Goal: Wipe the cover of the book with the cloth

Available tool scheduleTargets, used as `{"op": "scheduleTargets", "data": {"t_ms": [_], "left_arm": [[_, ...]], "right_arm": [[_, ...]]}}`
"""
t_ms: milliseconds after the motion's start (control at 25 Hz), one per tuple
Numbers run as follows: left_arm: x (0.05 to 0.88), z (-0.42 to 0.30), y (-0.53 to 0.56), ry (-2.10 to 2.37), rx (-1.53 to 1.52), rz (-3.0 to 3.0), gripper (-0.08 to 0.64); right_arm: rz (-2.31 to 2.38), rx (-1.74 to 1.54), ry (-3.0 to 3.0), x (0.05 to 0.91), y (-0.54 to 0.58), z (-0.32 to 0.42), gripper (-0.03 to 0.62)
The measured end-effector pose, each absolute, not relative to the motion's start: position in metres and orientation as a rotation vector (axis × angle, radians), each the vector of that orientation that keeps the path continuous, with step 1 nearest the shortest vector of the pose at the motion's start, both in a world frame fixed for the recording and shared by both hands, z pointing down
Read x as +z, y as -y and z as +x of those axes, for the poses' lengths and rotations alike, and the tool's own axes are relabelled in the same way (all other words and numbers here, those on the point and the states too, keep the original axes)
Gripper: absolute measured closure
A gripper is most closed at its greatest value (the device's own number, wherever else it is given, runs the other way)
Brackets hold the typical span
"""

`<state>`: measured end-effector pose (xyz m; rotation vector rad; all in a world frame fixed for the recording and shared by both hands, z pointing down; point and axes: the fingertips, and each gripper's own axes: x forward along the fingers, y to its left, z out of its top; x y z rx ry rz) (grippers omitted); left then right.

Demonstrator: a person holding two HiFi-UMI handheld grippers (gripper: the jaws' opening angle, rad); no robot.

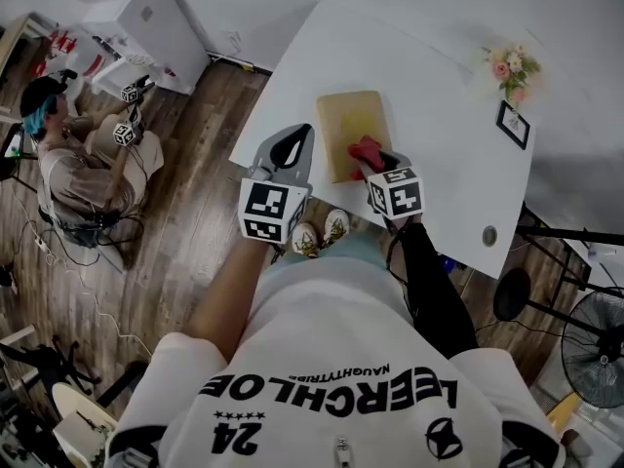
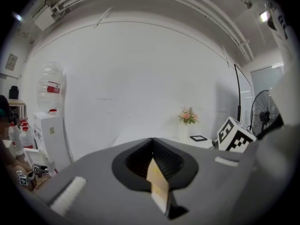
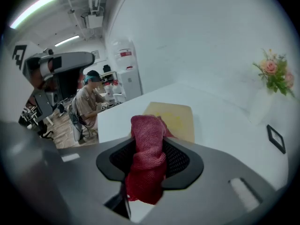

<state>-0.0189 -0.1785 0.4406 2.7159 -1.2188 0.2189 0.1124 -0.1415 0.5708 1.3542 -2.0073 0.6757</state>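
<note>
The book [image 1: 351, 125] lies flat and shut on the white worktop [image 1: 439, 96] near its front edge, plain tan cover up. The red knitted cloth [image 1: 367, 150], bunched into a wad, is pinched in the right claw [image 3: 150, 142] and touches the book's near right corner

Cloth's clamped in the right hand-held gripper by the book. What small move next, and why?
Probably lower the right hand-held gripper and sweep the red cloth forward across the book: the cloth hangs at the cover's near edge, most of the cover lies beyond it, and contact isn't clear.
</note>
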Motion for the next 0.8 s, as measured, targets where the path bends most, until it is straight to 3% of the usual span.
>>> {"op": "scheduleTargets", "data": {"t_ms": [320, 800], "left_arm": [[0.438, -0.023, 0.170, 1.219, 0.224, 2.716, 0.524], [0.436, -0.031, 0.171, 1.225, 0.204, 2.705, 0.523]], "right_arm": [[1.095, 0.647, 2.027, 0.601, 0.119, 0.035, 0.451], [1.442, 0.807, 1.831, 0.600, 0.121, 0.162, 0.451]]}}
